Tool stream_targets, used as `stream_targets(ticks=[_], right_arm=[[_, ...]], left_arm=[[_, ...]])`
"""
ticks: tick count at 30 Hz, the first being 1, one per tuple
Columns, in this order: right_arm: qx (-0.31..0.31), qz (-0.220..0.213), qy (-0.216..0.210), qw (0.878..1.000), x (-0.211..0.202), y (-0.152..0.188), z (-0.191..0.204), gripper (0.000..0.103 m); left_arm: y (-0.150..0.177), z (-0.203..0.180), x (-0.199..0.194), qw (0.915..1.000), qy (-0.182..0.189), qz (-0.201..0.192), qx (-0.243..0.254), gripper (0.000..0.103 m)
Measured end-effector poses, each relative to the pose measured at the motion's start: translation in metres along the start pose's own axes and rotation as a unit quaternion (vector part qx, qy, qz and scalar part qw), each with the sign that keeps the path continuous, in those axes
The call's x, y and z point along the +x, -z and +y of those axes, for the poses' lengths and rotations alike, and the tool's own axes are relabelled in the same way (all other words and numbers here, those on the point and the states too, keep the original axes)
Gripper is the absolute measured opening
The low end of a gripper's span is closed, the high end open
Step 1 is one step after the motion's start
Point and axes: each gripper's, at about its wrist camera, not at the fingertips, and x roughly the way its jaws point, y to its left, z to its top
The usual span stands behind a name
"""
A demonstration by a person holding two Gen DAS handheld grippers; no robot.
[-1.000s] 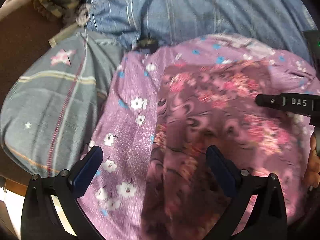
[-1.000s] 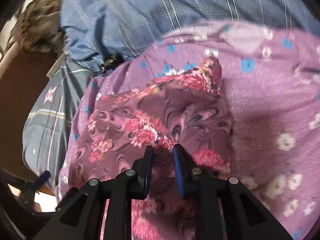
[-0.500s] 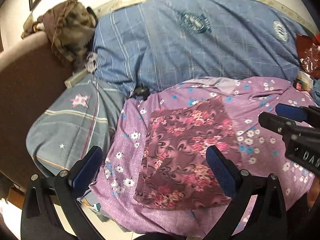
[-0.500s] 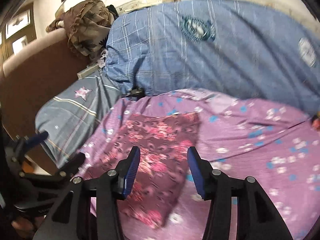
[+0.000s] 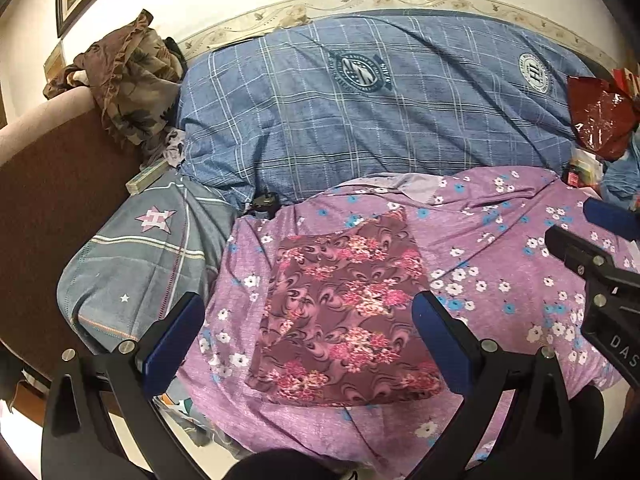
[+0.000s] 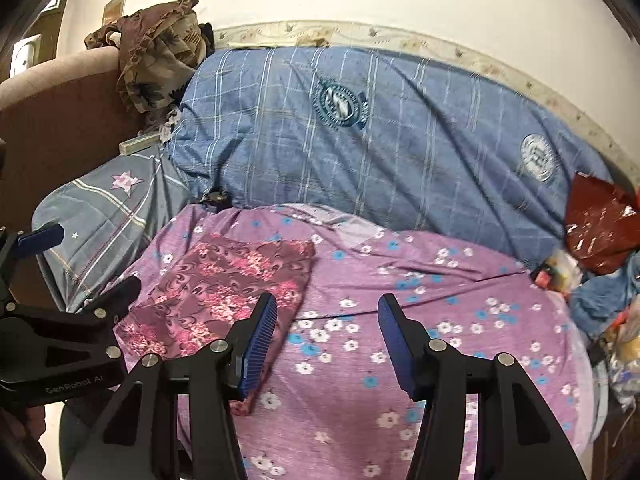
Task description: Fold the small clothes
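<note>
Both tools hang above the folded maroon floral cloth point(image 5: 340, 316), nothing in either. Left tool point(image 5: 308, 332) spread wide; right tool point(image 6: 326, 340) is opening, w/ only purple sheet point(image 6: 400, 320) between its pads. Cloth lies flat on the sheet as a neat rectangle, prob. finished. Beyond it: blue checked duvet point(image 5: 380, 120), bunched against wall.

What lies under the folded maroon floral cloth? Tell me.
The folded maroon floral cloth lies flat on a purple flowered sheet, which shows on every side of it. Whatever is beneath the cloth itself or below that sheet is covered.
</note>
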Motion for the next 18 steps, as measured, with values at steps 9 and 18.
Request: stream_targets(ticks=[9,18], right_arm=[[-0.016,-0.012,0.018,1.0,-0.009,0.003,-0.002,0.055],[0.002,0.022,0.028,0.999,0.011,0.014,-0.013,0.055]], left_arm=[[-0.002,-0.005,-0.002,1.0,-0.002,0.001,-0.006,0.103],[0.005,-0.01,0.011,0.9998,-0.001,0.019,-0.002,0.103]])
